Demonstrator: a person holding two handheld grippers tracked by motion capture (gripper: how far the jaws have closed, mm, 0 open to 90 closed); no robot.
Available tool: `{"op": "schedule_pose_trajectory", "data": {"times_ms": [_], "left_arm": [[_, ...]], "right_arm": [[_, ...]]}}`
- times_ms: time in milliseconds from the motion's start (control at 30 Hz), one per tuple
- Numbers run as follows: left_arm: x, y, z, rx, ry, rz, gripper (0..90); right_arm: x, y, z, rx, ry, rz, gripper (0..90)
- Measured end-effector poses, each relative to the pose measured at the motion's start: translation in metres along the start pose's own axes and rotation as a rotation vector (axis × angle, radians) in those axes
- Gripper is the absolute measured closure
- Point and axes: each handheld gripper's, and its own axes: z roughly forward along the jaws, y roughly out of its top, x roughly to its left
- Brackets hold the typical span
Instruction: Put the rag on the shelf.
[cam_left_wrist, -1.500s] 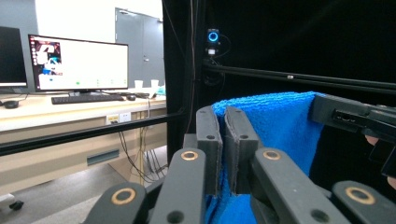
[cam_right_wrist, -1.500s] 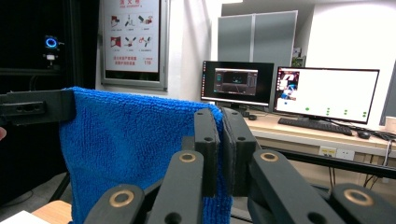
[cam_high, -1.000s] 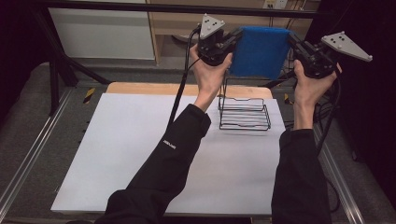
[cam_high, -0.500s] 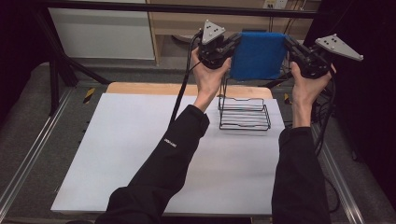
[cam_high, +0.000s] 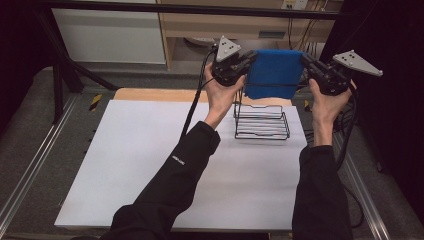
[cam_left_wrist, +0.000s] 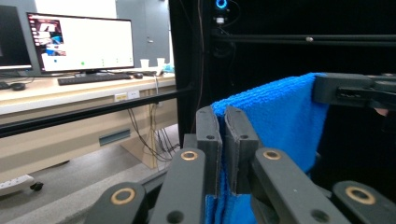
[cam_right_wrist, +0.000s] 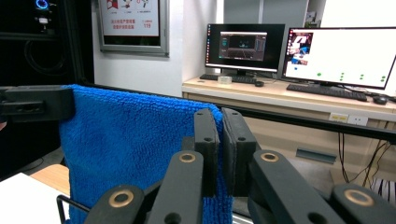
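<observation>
- White-topped bench (cam_high: 150, 165): bare near edge.
- Black wire rack (cam_high: 261, 121): upright near far right corner of bench.
- Blue terry cloth (cam_high: 272, 72): hangs spread above rack.
- Left gripper (cam_high: 248, 61): fingers (cam_left_wrist: 208, 140) clamped on cloth's left top corner.
- Right gripper (cam_high: 306, 62): fingers (cam_right_wrist: 205, 140) clamped on right top corner.

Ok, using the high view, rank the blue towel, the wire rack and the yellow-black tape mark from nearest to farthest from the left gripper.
1. Blue towel: clamped in the left gripper.
2. Wire rack: just below, on the table.
3. Yellow-black tape mark: far off, beyond the table's left corner.
</observation>
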Motion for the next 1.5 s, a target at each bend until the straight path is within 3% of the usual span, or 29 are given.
{"op": "schedule_pose_trajectory", "data": {"times_ms": [200,633,1000,1100,1500], "left_arm": [[-0.002,-0.008,-0.002,0.018,-0.016,-0.012,85.2],[-0.006,-0.016,-0.013,0.059,-0.058,0.007,84.9],[-0.015,-0.022,-0.019,0.107,-0.079,0.038,84.7],[-0.016,-0.024,-0.020,0.115,-0.084,0.029,84.4],[-0.020,-0.040,-0.019,0.209,-0.084,0.014,82.2]], "right_arm": [[0.001,-0.005,-0.006,0.015,0.005,0.004,86.0],[0.007,-0.012,-0.018,0.062,0.024,-0.014,85.6],[0.003,-0.028,-0.023,0.088,0.033,0.007,85.5],[0.004,-0.029,-0.025,0.097,0.040,0.005,85.5],[-0.001,-0.043,-0.029,0.173,0.090,0.024,84.2]]}}
